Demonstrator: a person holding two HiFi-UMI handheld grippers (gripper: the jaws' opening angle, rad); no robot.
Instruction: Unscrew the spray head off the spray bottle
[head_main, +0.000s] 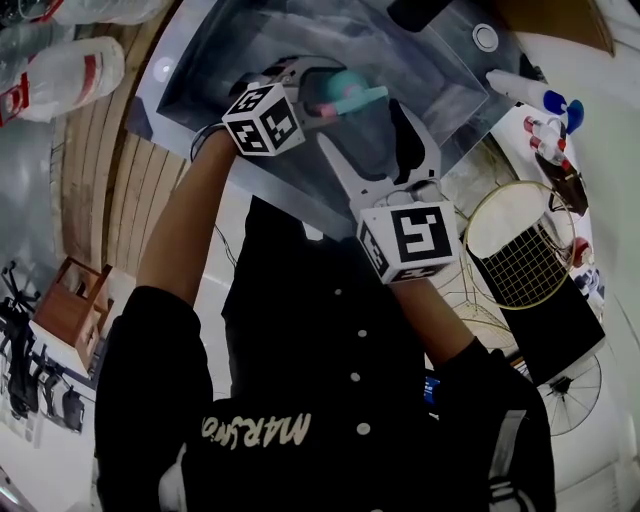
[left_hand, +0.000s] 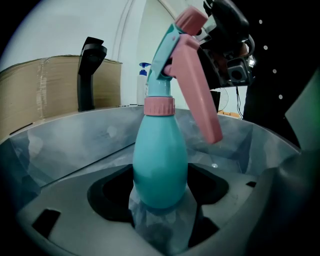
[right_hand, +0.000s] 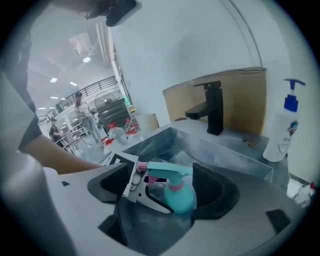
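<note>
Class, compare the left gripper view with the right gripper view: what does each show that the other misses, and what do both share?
Only the left gripper view: the person's dark buttoned shirt, at the right edge past the spray head. Only the right gripper view: the left gripper, jaws shut on the spray bottle, plus people in a hall beyond. Both: the spray bottle, black tap, cardboard, pump bottle and sink.

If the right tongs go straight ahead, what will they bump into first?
Probably the spray bottle, near its pink collar. It sits straight ahead of the open right tongs, held by the left tongs. Nothing shows in between, though depth is hard to judge.
</note>
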